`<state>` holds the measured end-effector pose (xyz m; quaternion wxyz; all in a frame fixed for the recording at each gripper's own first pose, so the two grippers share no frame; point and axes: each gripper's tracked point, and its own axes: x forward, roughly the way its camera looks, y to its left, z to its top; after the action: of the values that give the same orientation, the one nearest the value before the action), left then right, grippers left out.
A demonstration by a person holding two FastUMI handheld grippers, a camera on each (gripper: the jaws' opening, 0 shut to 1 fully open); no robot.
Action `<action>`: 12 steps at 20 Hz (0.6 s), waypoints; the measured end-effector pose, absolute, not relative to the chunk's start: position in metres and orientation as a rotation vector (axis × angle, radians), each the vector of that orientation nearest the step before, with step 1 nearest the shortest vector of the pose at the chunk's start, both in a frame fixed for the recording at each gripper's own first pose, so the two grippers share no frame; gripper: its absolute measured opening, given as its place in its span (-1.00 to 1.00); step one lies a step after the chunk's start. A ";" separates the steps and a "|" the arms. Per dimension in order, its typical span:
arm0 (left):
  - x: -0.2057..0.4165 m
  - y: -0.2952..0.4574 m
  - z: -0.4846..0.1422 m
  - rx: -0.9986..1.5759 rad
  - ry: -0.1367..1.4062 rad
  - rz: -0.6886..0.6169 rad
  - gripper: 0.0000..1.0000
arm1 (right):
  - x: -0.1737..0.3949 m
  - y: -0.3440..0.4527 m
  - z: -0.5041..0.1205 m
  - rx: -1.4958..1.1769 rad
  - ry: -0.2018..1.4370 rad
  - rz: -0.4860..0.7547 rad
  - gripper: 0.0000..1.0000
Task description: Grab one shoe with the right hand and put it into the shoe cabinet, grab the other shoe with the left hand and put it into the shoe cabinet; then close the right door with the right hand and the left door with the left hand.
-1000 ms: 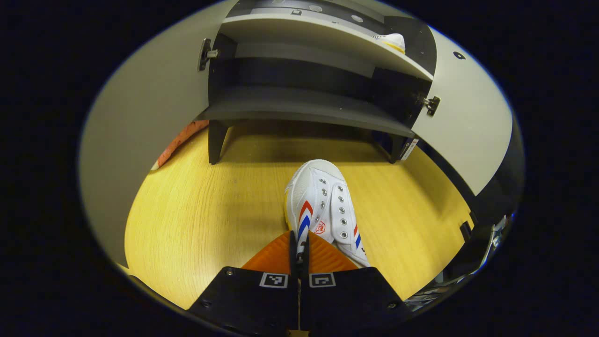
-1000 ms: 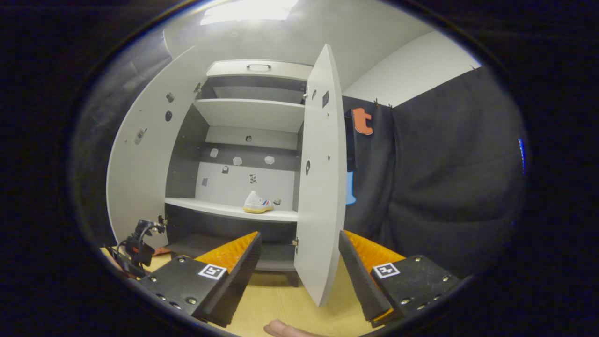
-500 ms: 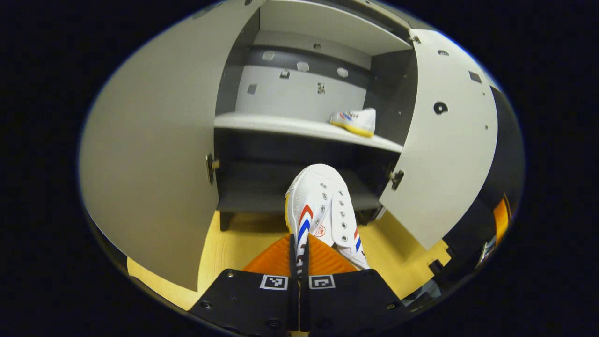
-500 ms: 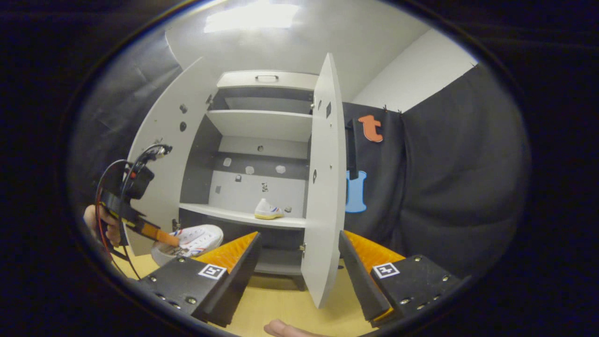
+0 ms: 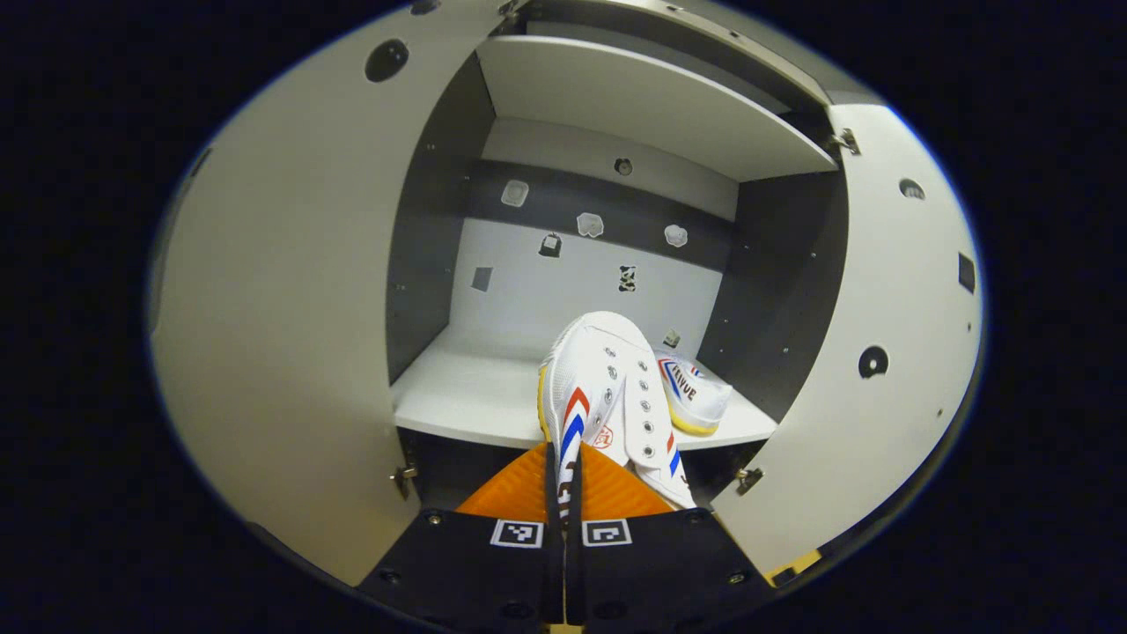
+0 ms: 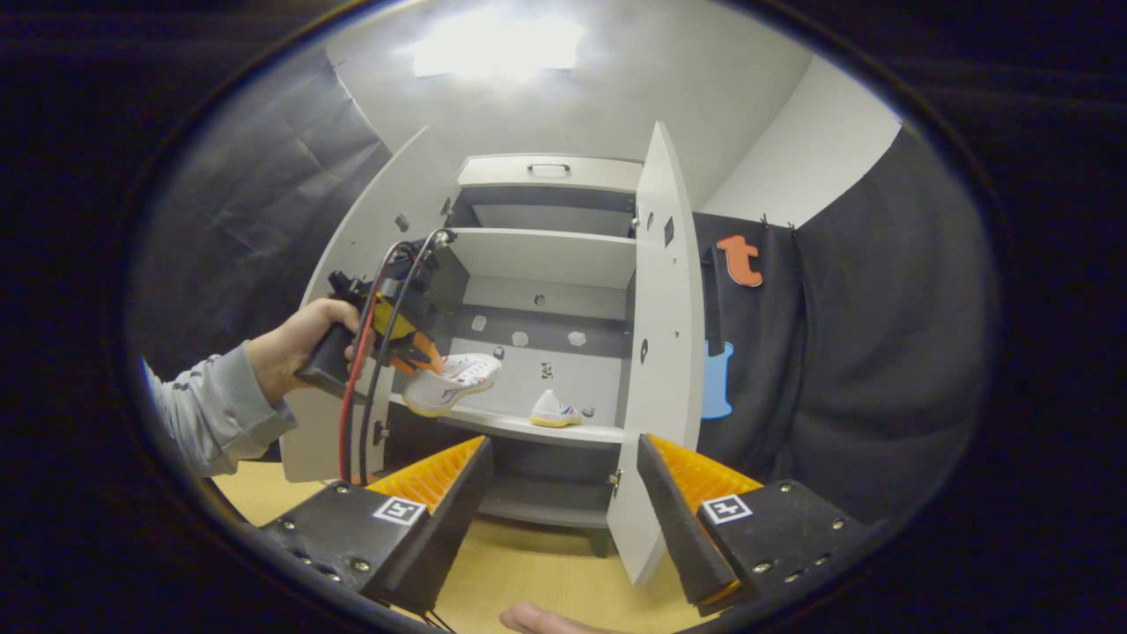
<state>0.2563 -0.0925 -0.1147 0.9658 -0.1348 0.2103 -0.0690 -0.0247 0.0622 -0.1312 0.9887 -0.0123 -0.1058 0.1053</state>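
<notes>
A white shoe (image 5: 607, 396) with red and blue chevrons is being gripped by the left gripper (image 5: 563, 480), its orange fingers pressed together on the shoe's rear edge. In the left gripper view the shoe is being held in the air, toe forward, in front of the middle shelf (image 5: 467, 396) of the shoe cabinet (image 5: 616, 106). The other shoe (image 5: 694, 398) is lying on that shelf toward its right end, near the right door (image 5: 880, 352). Both doors are standing open; the left door (image 5: 282, 291) is seen beside the shelf. In the right gripper view the left gripper (image 6: 421, 352) is being carried by a hand (image 6: 295, 348) in a grey sleeve (image 6: 207, 409), the held shoe (image 6: 451, 381) raised just above shelf level, the placed shoe (image 6: 554, 410) resting farther in. The right gripper (image 6: 563, 502) is being held back over the wooden floor (image 6: 528, 572), fingers spread wide apart, nothing between them.
</notes>
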 end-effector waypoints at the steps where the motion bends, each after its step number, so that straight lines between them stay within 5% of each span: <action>1: 0.270 -0.092 -0.112 -0.275 0.436 -0.145 -0.96 | -0.027 0.061 -0.129 -0.018 -0.221 0.212 0.96; 12: 0.398 -0.082 -0.134 -0.316 0.558 -0.042 -0.96 | -0.042 0.035 -0.134 0.006 -0.224 0.191 0.95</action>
<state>0.3981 -0.0822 -0.1343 0.9488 -0.1551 0.2743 -0.0205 -0.0421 0.0346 -0.1335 0.9892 0.0032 -0.1116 0.0950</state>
